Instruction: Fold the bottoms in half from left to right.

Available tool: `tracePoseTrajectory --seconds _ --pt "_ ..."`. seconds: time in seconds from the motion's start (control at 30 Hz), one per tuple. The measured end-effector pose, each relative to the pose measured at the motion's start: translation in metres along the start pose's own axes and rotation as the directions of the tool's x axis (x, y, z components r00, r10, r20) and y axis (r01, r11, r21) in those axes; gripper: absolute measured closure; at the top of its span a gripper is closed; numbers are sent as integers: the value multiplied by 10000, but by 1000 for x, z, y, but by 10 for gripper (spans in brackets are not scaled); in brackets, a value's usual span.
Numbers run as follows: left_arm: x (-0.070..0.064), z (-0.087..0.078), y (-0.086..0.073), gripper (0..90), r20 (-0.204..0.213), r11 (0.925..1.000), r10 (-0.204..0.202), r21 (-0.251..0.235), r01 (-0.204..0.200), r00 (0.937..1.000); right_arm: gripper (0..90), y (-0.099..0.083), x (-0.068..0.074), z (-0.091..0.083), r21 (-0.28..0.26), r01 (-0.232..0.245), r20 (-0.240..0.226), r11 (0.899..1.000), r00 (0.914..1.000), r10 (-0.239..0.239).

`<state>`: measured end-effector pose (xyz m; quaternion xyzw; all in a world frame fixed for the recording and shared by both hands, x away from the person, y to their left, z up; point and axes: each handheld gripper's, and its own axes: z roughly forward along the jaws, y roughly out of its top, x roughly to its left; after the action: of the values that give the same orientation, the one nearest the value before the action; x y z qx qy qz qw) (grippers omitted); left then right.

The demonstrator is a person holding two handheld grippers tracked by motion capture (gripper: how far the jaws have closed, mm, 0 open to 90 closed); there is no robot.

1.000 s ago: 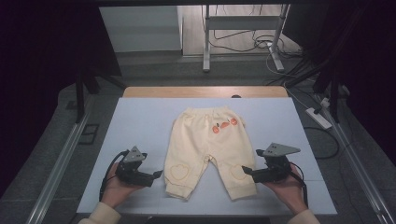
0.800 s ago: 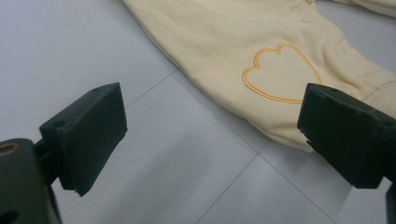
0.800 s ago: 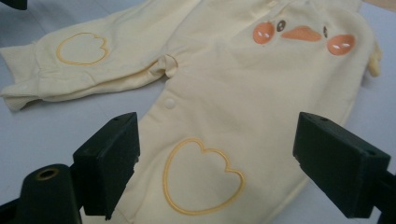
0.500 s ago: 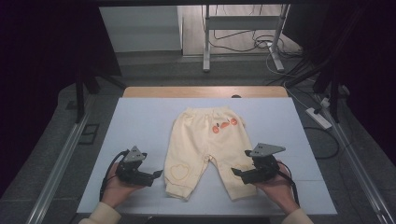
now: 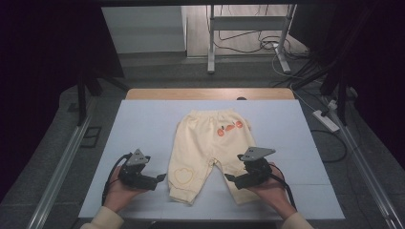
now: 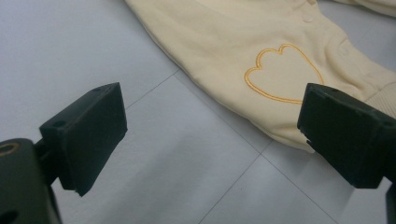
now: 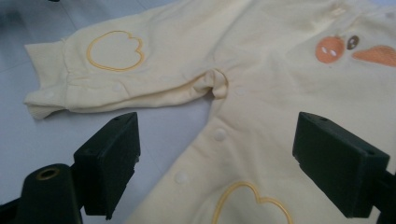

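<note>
Baby trousers (image 5: 210,152) lie flat mid-tabletop (image 5: 143,124), legs toward its near edge. Left gripper (image 5: 160,178), jaws wide, sits low beside one leg; right gripper (image 5: 230,178), jaws wide, hovers over the other.

Left claw (image 5: 160,179) jaws wide apart, low, right claw (image 5: 230,179) jaws spread, both pointing inward

The table (image 5: 143,124) has lots of bare room to the left and right of the yellow pants (image 5: 210,143), and a strip behind them too. The pants lie flat in the middle, so nothing tall stands in the way. The left gripper (image 5: 160,179) sits just beside one pant leg, jaws wide apart over bare table. The right gripper (image 5: 230,178) hangs over the other leg, jaws wide apart.
</note>
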<state>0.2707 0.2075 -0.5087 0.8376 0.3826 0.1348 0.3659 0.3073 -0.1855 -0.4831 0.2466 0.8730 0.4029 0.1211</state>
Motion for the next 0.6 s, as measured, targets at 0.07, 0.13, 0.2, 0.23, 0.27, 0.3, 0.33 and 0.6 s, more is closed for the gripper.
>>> tracePoseTrajectory --seconds 0.07,0.13,0.2,0.23,0.27,0.3,0.33,0.6 --pt "0 0 0 80 -6 10000 -21 -7 21 10000 156 4 4 7 32 71 -148 10000 9999 -70" --pt "0 0 0 80 -18 10000 -18 -7 18 10000 157 6 7 11 60 97 -249 9999 9996 -95" --pt "0 0 0 80 -6 10000 -21 -4 21 10000 158 7 9 13 72 125 -304 9999 9995 -123" --pt "0 0 0 80 -4 10000 -18 1 18 10000 158 9 12 17 92 165 -413 9998 9990 -161" --pt "0 0 0 80 -4 10000 -18 1 18 10000 158 11 14 19 111 217 -472 9997 9987 -212" --pt "0 0 0 80 -2 10000 -22 -5 22 10000 158 11 14 19 111 217 -472 9997 9987 -212" --pt "0 0 0 80 -4 10000 -15 -6 15 10000 158 12 15 21 138 251 -530 9996 9983 -243" --pt "0 1 0 80 4 10000 23 10 -23 10000 159 23 28 37 203 463 -896 9987 9950 -443"
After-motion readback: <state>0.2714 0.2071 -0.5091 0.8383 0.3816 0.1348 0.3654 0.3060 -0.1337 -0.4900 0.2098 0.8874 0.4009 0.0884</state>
